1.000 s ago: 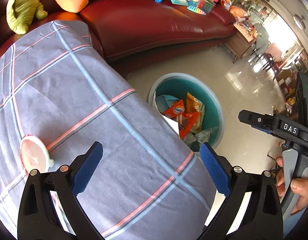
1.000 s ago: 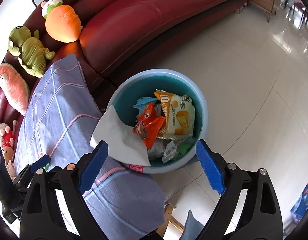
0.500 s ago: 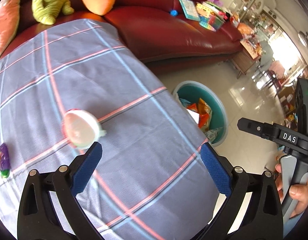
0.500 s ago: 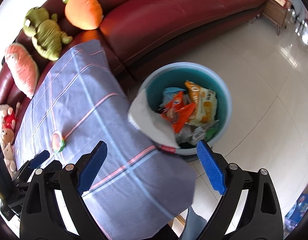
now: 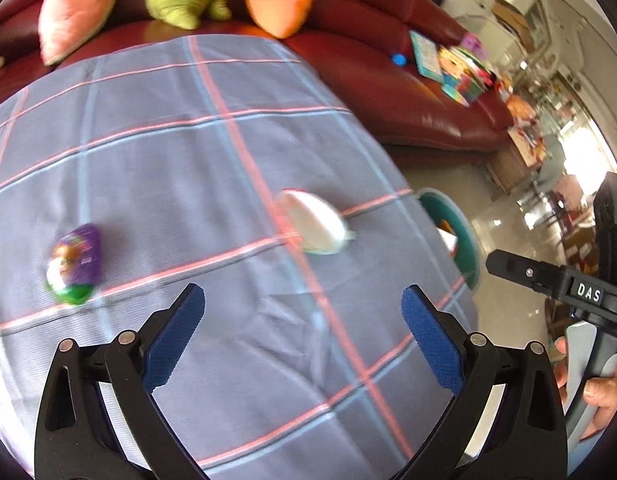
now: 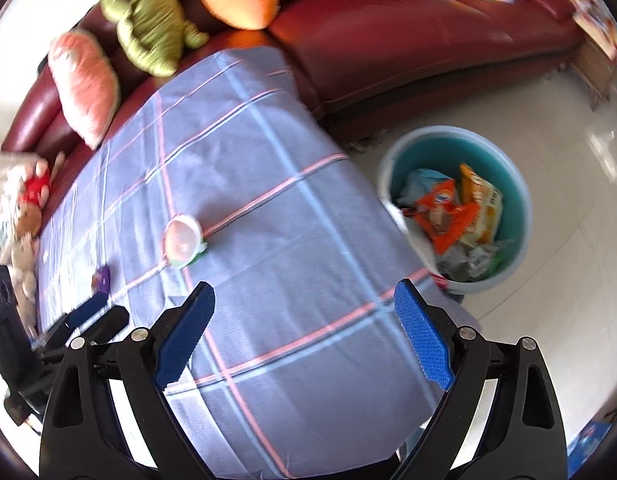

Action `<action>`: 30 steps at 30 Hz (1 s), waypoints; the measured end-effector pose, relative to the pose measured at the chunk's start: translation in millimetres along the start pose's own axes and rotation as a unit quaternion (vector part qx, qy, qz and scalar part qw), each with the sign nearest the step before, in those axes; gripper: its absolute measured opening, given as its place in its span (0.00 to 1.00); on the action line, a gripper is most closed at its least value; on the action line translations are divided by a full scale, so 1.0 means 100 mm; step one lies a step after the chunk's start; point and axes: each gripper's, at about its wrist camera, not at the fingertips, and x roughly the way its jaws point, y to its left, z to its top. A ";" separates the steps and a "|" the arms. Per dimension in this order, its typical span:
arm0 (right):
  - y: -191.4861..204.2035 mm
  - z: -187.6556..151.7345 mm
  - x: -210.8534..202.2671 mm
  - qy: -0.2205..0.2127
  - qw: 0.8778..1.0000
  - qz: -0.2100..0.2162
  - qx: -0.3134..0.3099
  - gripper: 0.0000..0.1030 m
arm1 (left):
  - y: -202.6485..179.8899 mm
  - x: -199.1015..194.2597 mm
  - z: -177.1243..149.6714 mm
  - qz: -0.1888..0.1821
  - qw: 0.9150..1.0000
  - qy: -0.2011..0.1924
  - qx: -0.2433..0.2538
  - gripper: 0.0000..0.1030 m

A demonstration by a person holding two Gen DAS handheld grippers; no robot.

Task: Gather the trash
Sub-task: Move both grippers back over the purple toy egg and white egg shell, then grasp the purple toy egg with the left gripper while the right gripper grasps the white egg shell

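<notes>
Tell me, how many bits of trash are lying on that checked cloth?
2: a pink-and-white round cup near the middle, toward the bin, and a purple wrapper further left. More may lie outside the views.

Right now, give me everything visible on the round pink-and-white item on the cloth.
The round item looks like a shallow cup or lid: pale pink face, white rim, a small green tab at one edge. It lies tilted on the checked tablecloth, where two pink stripes cross, apart from the purple wrapper. Motion blur hides any print. Nothing else touches it; both grippers are clear of it.
</notes>
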 end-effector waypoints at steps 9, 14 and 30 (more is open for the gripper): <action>0.71 0.02 0.37 0.043 0.996 0.018 -0.071 0.85 | 0.79 -0.15 -0.17 0.057 0.998 0.002 -0.033 0.96; 0.99 0.17 0.65 0.066 0.992 0.014 -0.107 0.85 | 1.15 -0.18 -0.21 0.079 0.996 0.005 -0.049 0.96; 1.31 0.36 1.25 0.107 0.985 0.011 -0.137 0.72 | 1.54 -0.09 -0.12 0.102 0.993 0.012 -0.060 0.96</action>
